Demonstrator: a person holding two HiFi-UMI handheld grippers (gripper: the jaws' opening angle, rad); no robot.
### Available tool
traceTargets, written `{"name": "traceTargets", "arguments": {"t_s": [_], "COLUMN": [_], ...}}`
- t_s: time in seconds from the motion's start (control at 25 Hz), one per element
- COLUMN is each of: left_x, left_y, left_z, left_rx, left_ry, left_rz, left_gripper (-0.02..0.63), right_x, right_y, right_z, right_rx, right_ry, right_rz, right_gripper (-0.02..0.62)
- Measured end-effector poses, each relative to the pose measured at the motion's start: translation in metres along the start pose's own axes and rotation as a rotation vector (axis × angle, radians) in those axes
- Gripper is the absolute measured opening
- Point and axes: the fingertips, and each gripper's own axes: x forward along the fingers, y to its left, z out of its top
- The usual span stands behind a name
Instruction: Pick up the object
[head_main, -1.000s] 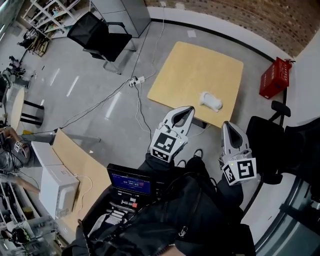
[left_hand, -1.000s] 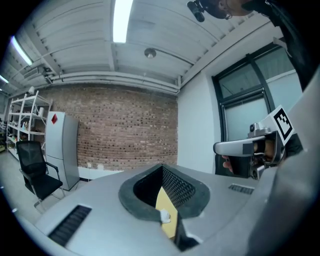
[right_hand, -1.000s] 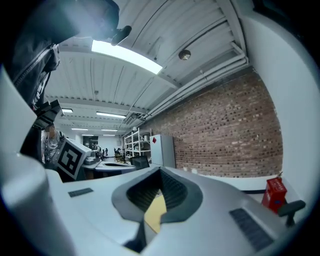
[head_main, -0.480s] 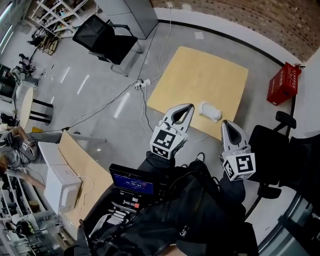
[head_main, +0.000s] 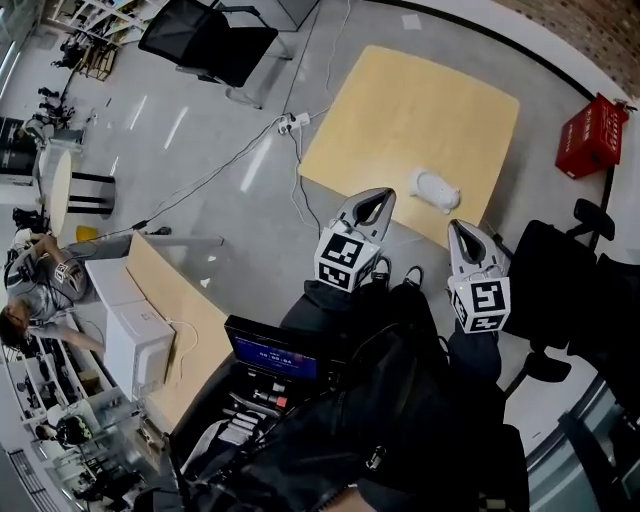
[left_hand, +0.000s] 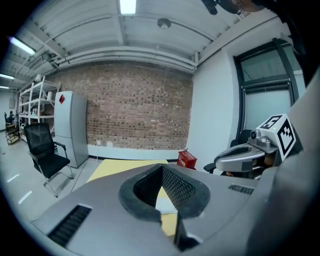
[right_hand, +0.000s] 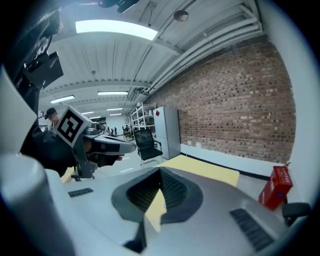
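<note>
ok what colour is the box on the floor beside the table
The box is red, clearest in the head view.

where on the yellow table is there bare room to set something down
The table is bare over its far half and left side. Only the near right edge is taken: the white object lies there, left gripper and right gripper close by.

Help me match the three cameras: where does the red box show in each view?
Head view: red box at the upper right edge, right of the yellow table.
Left gripper view: red box just right of centre, past the yellow table.
Right gripper view: red box at lower right, below the brick wall.
Shared landmark: the yellow table.
</note>
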Motion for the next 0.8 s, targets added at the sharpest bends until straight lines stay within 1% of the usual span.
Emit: {"name": "traceTargets", "arguments": {"t_s": [0.16, 0.32, 0.4, 0.56, 0.68, 0.8], "left_x": [0.015, 0.030, 0.032, 0.037, 0.034, 0.027], "left_y": [0.012, 0.023, 0.026, 0.040, 0.048, 0.051], "left_z": [-0.031, -0.078, -0.100, -0.122, -0.139, -0.156], "left_rx": [-0.053, -0.128, -0.168, -0.215, -0.236, -0.261], "left_ry": [0.075, 0.180, 0.223, 0.256, 0.279, 0.309], "left_rz": [-0.013, -0.032, -0.034, -0.032, -0.024, -0.015], "left_gripper": [-0.002, -0.002, -0.002, -0.002, -0.002, -0.002], "right_x": [0.025, 0.058, 0.074, 0.115, 0.134, 0.144], "right_y": [-0.004, -0.010, -0.012, -0.020, -0.022, -0.017], "right_z": [-0.030, -0.076, -0.098, -0.127, -0.142, -0.159], "right_rx": [-0.061, -0.075, -0.104, -0.186, -0.209, -0.233], "right_ry": [0.110, 0.232, 0.290, 0.381, 0.416, 0.459], "right_rz": [0.002, -0.004, -0.001, 0.013, 0.012, 0.030], "right_gripper": [0.005, 0.005, 0.005, 0.005, 0.006, 0.006]}}
